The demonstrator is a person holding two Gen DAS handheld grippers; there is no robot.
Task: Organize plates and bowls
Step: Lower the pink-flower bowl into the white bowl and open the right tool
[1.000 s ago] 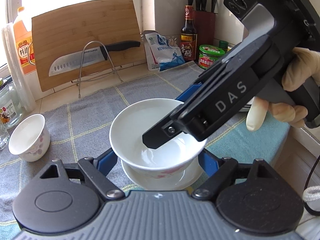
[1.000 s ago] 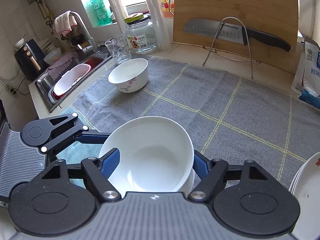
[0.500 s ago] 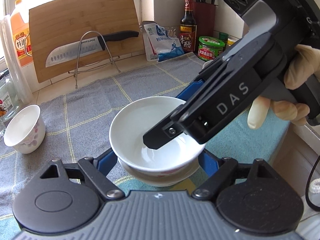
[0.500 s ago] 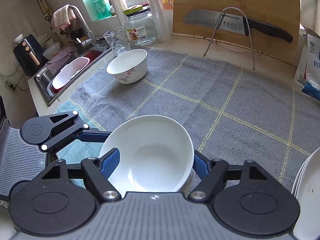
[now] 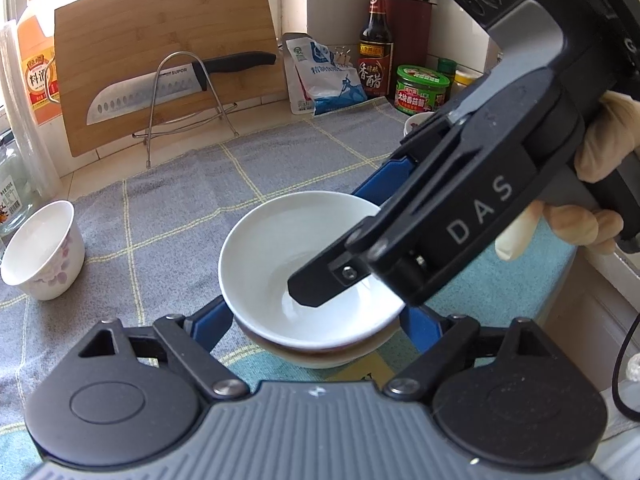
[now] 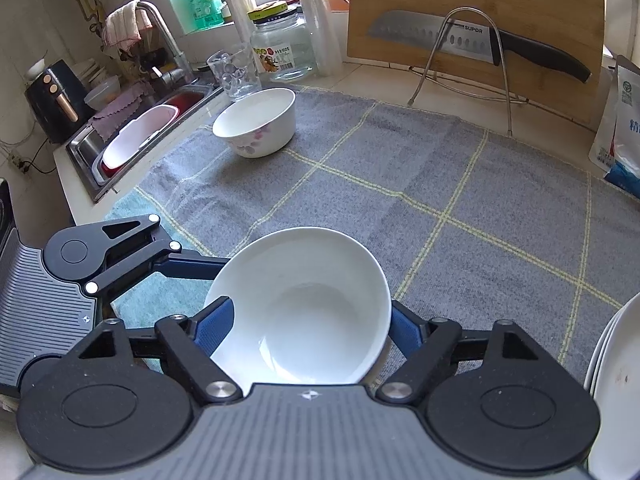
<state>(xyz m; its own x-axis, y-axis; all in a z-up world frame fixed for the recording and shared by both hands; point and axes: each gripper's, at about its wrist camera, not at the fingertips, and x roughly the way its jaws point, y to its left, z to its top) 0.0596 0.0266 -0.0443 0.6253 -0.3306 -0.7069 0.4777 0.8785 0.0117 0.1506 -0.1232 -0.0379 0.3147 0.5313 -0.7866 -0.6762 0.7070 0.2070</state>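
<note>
Between the left jaws: lower bowl [image 5: 320, 356]; left gripper [image 5: 316, 326] has a blue pad against each side of it, and it reads as clamped and carried.
Inside that bowl: upper bowl [image 5: 280, 248], white, nested, only a thin band of the lower rim showing beneath it.
Right jaws: right gripper [image 6: 308, 328] straddles the upper bowl's wall, one finger inside the hollow and one outside on the far side. The bowl sits tilted in its own view, so it appears gripped, not released.
Change: a second ago the lower bowl showed well below the upper one. Now the two are almost flush, and the counter behind has shifted sideways.
Meaning: judged, the nesting step is nearly done. The right jaws have yet to open and lift clear, and the pair then goes to its stacking place.
Beside the right jaws, right edge: plate stack [image 6: 612, 360], at least two rims.
Beyond the jaws, far left: flowered bowl [image 5: 44, 252], upright on the grey cloth [image 5: 180, 208], well apart from the pair.
Farthest, at the wall: cutting board [image 5: 168, 20], knife [image 5: 160, 92].
Count: bowls three, two nested and one loose; plates two or more; grippers two; knife one; board one.
</note>
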